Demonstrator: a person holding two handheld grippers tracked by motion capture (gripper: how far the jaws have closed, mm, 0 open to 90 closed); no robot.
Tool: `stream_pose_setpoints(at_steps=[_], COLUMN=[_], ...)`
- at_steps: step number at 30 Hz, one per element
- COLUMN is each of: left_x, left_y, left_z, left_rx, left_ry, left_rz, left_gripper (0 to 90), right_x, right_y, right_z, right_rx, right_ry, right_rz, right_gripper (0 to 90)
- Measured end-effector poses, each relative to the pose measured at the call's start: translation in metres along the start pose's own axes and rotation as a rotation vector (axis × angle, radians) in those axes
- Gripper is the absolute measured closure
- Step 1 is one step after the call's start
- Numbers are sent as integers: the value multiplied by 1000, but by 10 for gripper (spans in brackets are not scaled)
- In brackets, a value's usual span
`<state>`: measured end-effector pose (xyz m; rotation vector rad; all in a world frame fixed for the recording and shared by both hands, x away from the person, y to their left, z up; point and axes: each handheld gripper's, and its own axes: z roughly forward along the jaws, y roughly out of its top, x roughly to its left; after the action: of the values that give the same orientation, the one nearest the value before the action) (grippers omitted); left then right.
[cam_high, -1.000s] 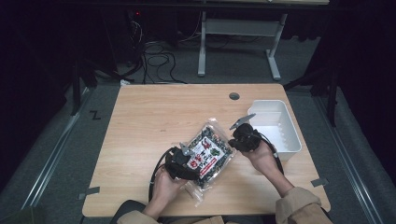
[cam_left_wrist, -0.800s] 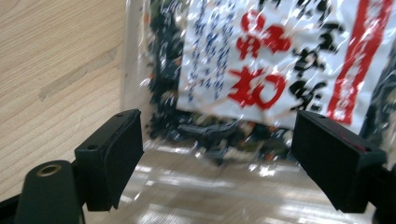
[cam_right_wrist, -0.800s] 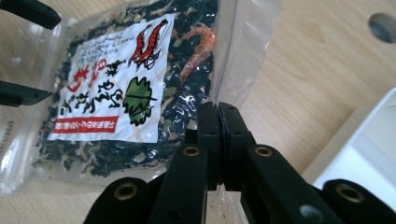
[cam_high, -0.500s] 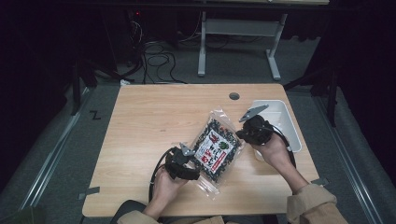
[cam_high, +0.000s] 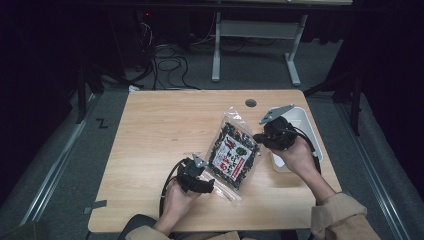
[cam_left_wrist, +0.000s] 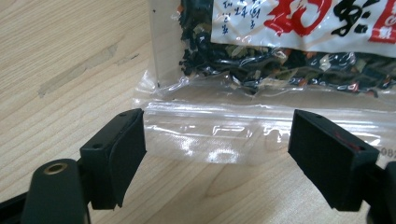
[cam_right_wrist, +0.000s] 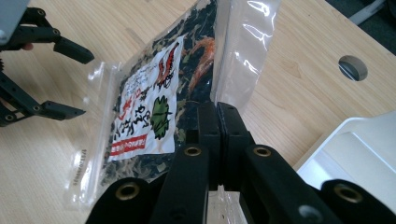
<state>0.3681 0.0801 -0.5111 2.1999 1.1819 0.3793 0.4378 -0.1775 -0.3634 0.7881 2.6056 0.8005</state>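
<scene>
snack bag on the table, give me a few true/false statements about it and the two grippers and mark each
1. The right gripper is shut on the snack bag. True.
2. The left gripper is clamped on the bag's clear end. False: its jaws stand open, with the clear end lying between them.
3. The bag lies inside the white bin. False: it is over the wooden table, beside the bin.
4. The bag carries a white label with red and green print. True.
5. The table has a round hole near its far edge. True.
</scene>
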Motion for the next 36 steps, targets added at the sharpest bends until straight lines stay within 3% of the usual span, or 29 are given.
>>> stream_pose_setpoints(at_steps=[12,14,28,36], left_x=[2,2,3,2], left_y=[0,0,0,0], left_z=[0,0,0,0], left_rx=[-3,-15,-7,-6], left_ry=[-8,-8,0,1], left_rz=[-10,-22,-9,-8], left_gripper=[214,214,225,229], right_x=[-2,-2,-5,-9], right_y=[12,14,33,40], right_z=[-15,-18,-36,-44], right_rx=[-26,-28,-42,-48], right_ry=[-7,-16,-69,-94], right_rz=[-21,-28,-79,-82], right_gripper=[900,900,900,900])
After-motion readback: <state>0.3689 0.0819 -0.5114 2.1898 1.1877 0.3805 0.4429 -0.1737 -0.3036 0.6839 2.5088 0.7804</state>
